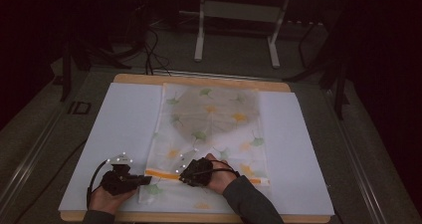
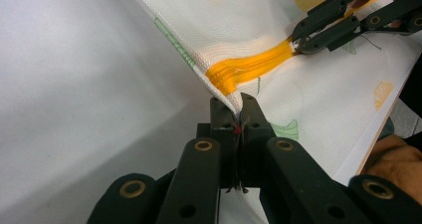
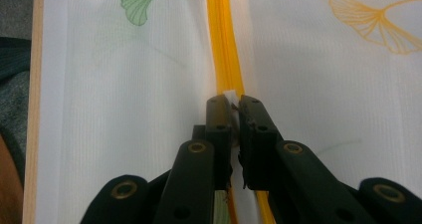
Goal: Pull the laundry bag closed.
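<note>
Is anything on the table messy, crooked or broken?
Nothing looks broken or spilled. The leaf-print bag is a bit rumpled, and its near left corner is lifted off the white sheet because the left gripper pinches it. The right gripper pinches the white tab on the orange zipper.

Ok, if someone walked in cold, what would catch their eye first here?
Probably the white bag printed with green and yellow leaves, flat in the middle of the table. Then the orange zipper across its near end: the left gripper pinches the bag's corner, and the right gripper is closed on the zipper's white tab.
</note>
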`<state>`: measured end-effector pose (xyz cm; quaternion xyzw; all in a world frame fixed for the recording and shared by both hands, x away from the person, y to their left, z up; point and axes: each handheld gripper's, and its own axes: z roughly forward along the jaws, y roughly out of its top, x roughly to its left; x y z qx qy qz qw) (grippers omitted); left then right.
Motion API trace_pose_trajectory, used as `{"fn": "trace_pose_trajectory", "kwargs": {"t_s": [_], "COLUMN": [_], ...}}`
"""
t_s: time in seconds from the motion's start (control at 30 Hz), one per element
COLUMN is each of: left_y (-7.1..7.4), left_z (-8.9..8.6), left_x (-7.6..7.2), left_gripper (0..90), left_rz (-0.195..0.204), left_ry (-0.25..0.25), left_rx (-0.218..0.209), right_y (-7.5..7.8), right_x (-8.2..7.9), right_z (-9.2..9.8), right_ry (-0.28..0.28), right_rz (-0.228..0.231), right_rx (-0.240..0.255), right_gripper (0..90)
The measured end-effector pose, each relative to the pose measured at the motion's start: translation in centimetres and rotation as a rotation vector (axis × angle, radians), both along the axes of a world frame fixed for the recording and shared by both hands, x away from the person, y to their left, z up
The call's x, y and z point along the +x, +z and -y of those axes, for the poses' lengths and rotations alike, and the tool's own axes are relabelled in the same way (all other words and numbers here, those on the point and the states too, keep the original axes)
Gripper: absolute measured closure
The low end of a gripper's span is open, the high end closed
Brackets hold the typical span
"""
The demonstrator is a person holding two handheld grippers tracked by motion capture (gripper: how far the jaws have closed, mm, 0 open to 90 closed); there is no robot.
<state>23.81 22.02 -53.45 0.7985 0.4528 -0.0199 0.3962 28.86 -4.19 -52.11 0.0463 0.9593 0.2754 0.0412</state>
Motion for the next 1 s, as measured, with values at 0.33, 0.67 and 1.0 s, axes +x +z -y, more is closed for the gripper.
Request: {"fn": "trace_pose_trajectory", "kwargs": {"t_s": [0.33, 0.67, 1.0], "left_y": [0.0, 0.0, 0.1], "left_z": [0.0, 0.0, 0.0], "left_x": [0.0, -0.1, -0.1], "left_gripper": [88.2, 88.3, 88.3], "left_rz": [0.001, 0.001, 0.003], "left_ry": [0.000, -0.002, -0.003], "left_rx": [0.004, 0.004, 0.009], "right_y": [0.1, 0.2, 0.3], "right_x": [-0.1, -0.2, -0.2], "right_z": [0.5, 0.9, 1.5], "right_ry": [-0.005, -0.005, -0.014], "right_rz": [0.003, 0.008, 0.008], "right_rx": [-0.013, -0.030, -0.039], "right_gripper": [84.2, 84.2, 84.3]}}
